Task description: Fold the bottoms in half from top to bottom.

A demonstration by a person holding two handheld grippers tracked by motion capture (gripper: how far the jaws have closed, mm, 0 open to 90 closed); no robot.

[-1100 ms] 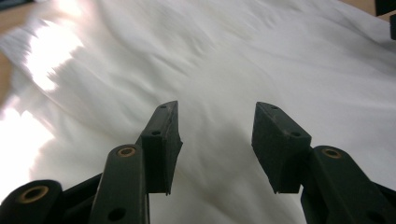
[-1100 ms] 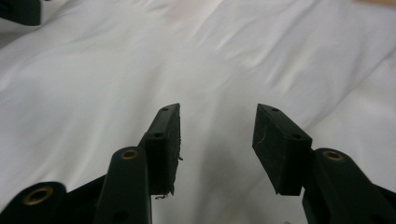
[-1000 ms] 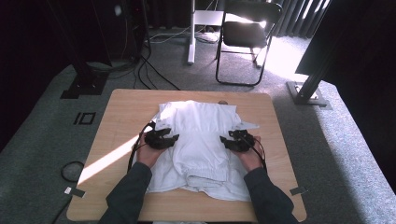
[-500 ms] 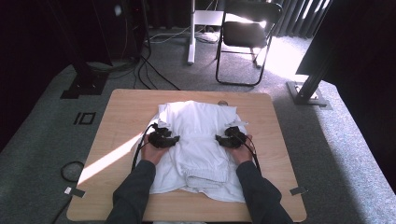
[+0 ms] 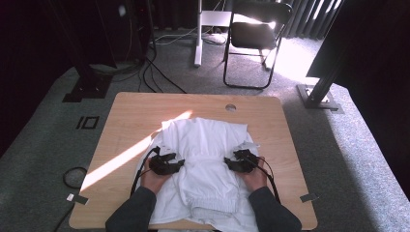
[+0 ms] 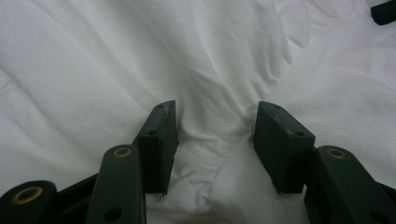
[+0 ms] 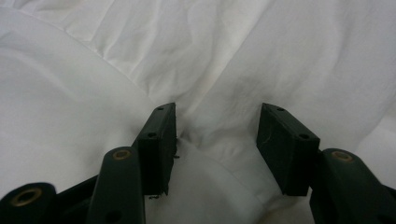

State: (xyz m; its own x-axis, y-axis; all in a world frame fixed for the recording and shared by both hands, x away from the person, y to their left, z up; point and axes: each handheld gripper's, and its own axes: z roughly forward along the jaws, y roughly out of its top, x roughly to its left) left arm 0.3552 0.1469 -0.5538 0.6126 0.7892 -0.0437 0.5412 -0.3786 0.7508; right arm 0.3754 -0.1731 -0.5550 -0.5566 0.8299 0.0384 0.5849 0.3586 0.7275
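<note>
A white garment (image 5: 208, 140) lies rumpled on the wooden table (image 5: 140, 116), its near end hanging over the front edge. My left gripper (image 5: 181, 163) rests on the garment's left side and points inward. In the left gripper view my left gripper (image 6: 217, 106) has its jaws apart, pushed into the cloth (image 6: 210, 70), with a puckered fold between the pads. My right gripper (image 5: 227, 162) sits on the garment's right side, facing the left one. In the right gripper view my right gripper (image 7: 218, 108) also stands open, with a ridge of white cloth (image 7: 224, 60) between its jaws.
A round cable hole (image 5: 230, 107) sits near the table's far edge. A band of sunlight crosses the bare wood on the left. Beyond the table stand a black chair (image 5: 256, 34), stand bases and cables on the grey carpet.
Both hands have come toward the person and down onto the cloth. The garment's far edge now lies nearer to the person than before.
</note>
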